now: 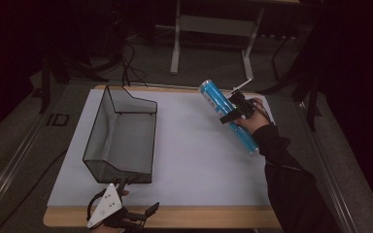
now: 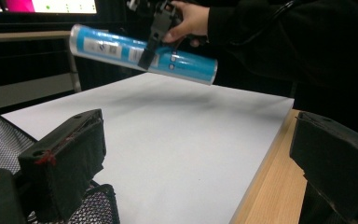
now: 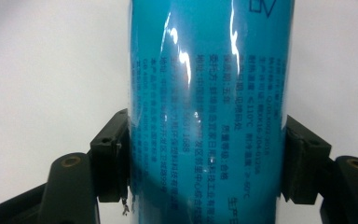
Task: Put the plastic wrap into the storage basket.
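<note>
- My right claw [image 1: 234,110] pinches the blue tube [image 1: 226,114] near its middle; the tube hangs tilted above the white tabletop [image 1: 199,160], well apart from the wire basket [image 1: 121,141].
- I judge the basket is the goal, so I carry the tube level and lower it inside before I let go.
- The film looks slippery, so I keep the grip firm.
- My left claw [image 1: 138,213] is spread and holds nothing, near the basket's front; it can steady the rim.
</note>
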A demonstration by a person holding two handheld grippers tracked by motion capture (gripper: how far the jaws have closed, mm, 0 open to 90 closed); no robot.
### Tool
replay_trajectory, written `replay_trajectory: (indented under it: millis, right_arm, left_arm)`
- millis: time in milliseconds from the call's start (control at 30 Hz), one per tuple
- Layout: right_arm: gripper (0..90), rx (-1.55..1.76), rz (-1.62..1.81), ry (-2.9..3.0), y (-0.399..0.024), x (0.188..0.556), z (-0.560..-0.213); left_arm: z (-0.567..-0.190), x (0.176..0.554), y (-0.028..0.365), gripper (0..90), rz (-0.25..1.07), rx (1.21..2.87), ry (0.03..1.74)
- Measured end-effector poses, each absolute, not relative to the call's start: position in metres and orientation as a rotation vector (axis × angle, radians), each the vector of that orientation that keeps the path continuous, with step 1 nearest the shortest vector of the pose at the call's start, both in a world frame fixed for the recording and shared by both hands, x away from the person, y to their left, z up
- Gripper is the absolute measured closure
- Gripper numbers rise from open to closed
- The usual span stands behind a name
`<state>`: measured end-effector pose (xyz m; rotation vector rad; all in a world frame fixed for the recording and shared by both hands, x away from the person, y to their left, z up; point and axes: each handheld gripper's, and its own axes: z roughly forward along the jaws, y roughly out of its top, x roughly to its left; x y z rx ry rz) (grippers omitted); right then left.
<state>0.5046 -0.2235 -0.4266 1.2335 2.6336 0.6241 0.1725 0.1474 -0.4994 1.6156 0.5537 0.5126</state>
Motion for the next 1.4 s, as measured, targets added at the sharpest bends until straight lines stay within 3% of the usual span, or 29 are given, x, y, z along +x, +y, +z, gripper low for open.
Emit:
replay_trajectory:
  millis: [500,800,1400]
  right_arm:
    - [31.7,1.376,1.089,2.433,-0.191,0.478,-0.385]
    - [31.7,1.381,1.277,2.350,-0.147,0.462,-0.370]
    - [31.7,1.388,1.418,2.331,-0.063,0.445,-0.368]
  left_arm:
    - [-0.499,0.173,0.146,4.1,0.513,1.618,0.549]
    - [-0.498,0.173,0.146,4.2,0.512,1.618,0.543]
    - [-0.495,0.169,0.150,4.3,0.516,1.605,0.523]
